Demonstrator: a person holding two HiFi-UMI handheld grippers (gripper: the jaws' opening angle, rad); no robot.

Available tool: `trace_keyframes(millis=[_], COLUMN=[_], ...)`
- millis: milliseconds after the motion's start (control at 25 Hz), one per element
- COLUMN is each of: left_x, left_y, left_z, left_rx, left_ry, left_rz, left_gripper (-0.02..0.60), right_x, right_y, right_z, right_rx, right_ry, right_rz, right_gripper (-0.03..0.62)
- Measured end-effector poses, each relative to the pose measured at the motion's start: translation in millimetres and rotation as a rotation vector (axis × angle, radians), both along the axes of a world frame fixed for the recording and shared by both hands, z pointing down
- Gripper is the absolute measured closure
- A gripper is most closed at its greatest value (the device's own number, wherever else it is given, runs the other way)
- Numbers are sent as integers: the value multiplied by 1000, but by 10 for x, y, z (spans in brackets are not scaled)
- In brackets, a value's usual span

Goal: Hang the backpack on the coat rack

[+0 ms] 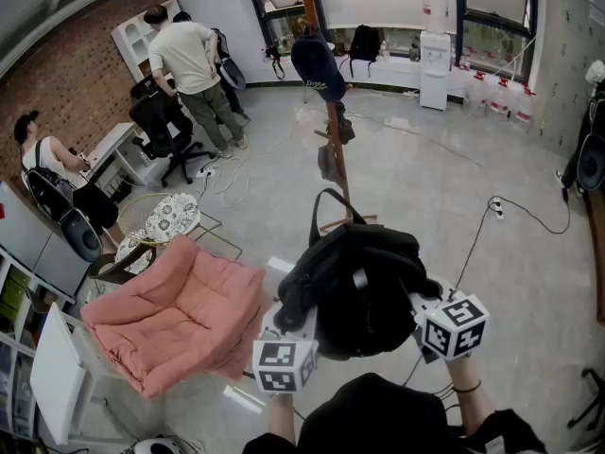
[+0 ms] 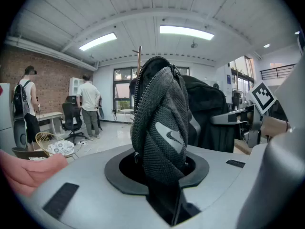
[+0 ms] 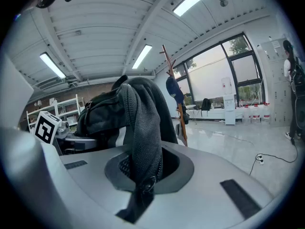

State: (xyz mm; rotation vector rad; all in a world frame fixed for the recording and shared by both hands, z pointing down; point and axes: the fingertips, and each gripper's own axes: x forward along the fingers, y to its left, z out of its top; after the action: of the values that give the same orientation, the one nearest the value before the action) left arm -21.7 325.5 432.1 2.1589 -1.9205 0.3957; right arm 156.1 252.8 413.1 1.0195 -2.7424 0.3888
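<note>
A black backpack (image 1: 354,282) hangs in the air between my two grippers, its top loop (image 1: 326,211) standing up toward the wooden coat rack (image 1: 333,130) just beyond it. A dark blue cap (image 1: 319,64) hangs on the rack's upper peg. My left gripper (image 1: 298,327) is shut on the backpack's thick mesh padding (image 2: 162,123), which fills the left gripper (image 2: 162,175) from above. My right gripper (image 1: 421,308) is shut on a grey mesh strap (image 3: 138,128) of the backpack, pinched in the right gripper (image 3: 143,178). The rack (image 3: 178,113) stands past the bag.
A pink cushioned seat (image 1: 180,315) lies at the left, with a round patterned table (image 1: 170,218) behind it. Two people and an office chair (image 1: 161,126) are at the far left. A cable (image 1: 510,211) trails on the floor at the right. A water dispenser (image 1: 435,69) stands by the windows.
</note>
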Motion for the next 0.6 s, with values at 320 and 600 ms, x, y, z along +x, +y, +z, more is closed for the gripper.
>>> trace_keyframes(millis=[320, 600], left_x=[76, 204], left_y=[-72, -156], left_z=[82, 178], left_rx=[-19, -43], left_ry=[0, 6], left_rz=[-6, -28], left_gripper=[454, 454], right_x=[76, 195], right_y=[-76, -194], right_z=[92, 197], right_rx=[-18, -51], right_ry=[4, 3], right_rz=[2, -7], right_gripper=[569, 569])
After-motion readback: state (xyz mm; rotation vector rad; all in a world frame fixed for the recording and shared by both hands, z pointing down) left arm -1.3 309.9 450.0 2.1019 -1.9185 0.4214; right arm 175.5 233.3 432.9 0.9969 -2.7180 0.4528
